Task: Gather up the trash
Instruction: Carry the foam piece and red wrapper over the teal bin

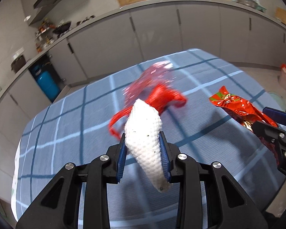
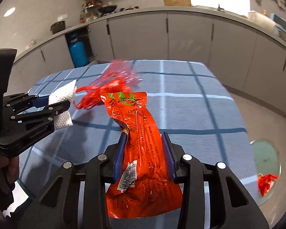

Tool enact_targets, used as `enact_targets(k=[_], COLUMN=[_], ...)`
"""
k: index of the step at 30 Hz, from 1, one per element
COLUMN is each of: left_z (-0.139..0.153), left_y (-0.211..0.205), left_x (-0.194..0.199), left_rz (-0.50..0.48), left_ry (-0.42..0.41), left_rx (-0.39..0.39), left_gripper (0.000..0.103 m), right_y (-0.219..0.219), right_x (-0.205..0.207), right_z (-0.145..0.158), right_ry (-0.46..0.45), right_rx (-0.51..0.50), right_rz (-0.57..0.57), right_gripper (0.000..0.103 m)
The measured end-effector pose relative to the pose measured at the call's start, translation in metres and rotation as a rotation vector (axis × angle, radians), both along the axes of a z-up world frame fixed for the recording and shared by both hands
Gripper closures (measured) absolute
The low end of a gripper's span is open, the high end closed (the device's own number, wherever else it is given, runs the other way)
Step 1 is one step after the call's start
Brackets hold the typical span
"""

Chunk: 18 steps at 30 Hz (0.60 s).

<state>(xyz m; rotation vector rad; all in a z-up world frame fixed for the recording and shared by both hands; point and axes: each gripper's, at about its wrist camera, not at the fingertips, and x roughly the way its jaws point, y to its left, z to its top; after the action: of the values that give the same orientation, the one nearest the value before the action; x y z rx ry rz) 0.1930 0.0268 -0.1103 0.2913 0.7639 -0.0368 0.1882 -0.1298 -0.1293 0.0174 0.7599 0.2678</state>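
Two pieces of trash are in my grip above the table point(image 1: 66, 114) with its blue checked cloth. My left gripper point(image 1: 143, 152) has its fingers point(image 1: 122, 158) clamped on a white wad of paper towel point(image 1: 145, 133), held clear of the cloth. My right gripper point(image 2: 145, 152) has its fingers point(image 2: 168, 156) pressed on a red snack wrapper point(image 2: 141, 133), also lifted. Beyond both, a red plastic bag point(image 1: 158, 95) lies blurred on the table. At the right edge I see a bin point(image 2: 267, 152) with red trash inside.
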Motion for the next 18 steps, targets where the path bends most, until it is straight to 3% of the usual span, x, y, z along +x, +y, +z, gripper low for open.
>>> enact_targets(k=[18], left_z=[0.013], left_y=[-0.12], left_x=[0.015], left_rz=[-0.234], left_ry=[-0.04], left_rx=[0.024], left_gripper=[0.07], right_y=[-0.111], right_x=[-0.012], right_z=[0.003], right_ry=[-0.03], right_rx=[0.034], right_rz=[-0.226], right_gripper=[0.065])
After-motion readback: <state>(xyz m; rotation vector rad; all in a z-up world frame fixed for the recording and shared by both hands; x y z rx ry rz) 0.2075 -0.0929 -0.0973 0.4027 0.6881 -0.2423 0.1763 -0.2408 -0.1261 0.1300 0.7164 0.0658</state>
